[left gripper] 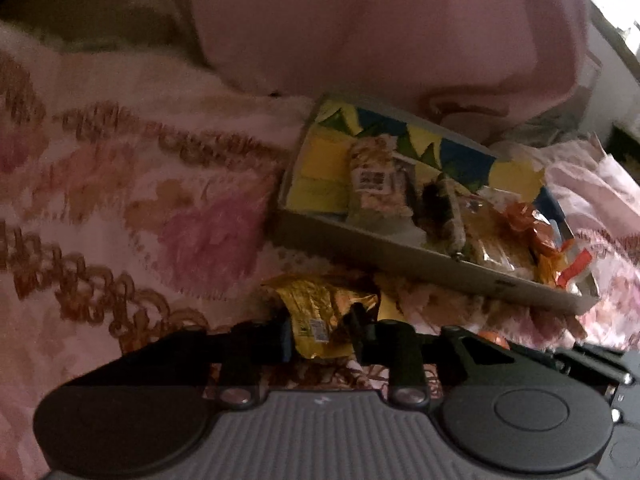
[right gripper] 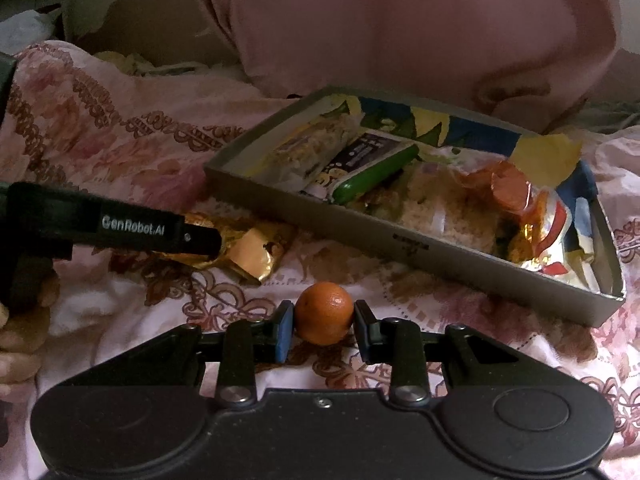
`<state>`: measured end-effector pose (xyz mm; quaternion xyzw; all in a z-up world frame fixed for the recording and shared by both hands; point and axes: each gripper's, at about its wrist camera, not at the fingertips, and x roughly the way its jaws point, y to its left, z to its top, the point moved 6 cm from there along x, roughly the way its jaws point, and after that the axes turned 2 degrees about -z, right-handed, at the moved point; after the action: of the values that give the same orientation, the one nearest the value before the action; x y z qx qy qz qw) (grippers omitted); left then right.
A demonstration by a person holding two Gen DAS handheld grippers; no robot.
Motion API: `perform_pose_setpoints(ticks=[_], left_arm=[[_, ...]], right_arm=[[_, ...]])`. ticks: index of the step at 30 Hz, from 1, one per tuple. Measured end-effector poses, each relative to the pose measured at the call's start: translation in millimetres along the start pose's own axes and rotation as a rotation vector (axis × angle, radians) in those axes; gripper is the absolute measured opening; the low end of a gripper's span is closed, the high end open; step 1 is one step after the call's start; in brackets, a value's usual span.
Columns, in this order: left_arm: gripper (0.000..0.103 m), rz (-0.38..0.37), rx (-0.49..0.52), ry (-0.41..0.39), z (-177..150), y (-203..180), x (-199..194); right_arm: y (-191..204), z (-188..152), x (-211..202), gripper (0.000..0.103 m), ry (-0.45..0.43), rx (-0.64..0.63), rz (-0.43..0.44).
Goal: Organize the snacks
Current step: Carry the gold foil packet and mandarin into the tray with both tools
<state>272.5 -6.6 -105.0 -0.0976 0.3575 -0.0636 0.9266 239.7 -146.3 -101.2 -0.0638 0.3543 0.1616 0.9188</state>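
Round dimpled orange (right gripper: pixel 324 314) between right gripper (right gripper: pixel 323 330) pads.

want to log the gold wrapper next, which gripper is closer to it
Left. The left gripper has the gold wrapper between its fingers; the right gripper is off to the side, shut on the orange.

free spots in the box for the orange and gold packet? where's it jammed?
Box: its left end, beside the cereal bar, shows bare yellow floor. The right end is crowded with orange wrappers and crinkly bags. The bedspread left of the box is bare. The orange is in the right tongs, the gold packet between the left tongs.
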Motion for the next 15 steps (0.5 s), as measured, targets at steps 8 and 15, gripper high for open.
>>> perform_pose_setpoints(ticks=[8,15], left_arm=[[0.008,0.073,0.205,-0.1,-0.3,-28.1,-14.5],[0.001,0.087,0.234,-0.177,7.3,-36.0,-32.2]], right_arm=[[1.5,6.4,-6.7,0.034,-0.036,-0.012,-0.013],[1.2,11.9,-14.6,0.034,-0.068,-0.017,-0.025]])
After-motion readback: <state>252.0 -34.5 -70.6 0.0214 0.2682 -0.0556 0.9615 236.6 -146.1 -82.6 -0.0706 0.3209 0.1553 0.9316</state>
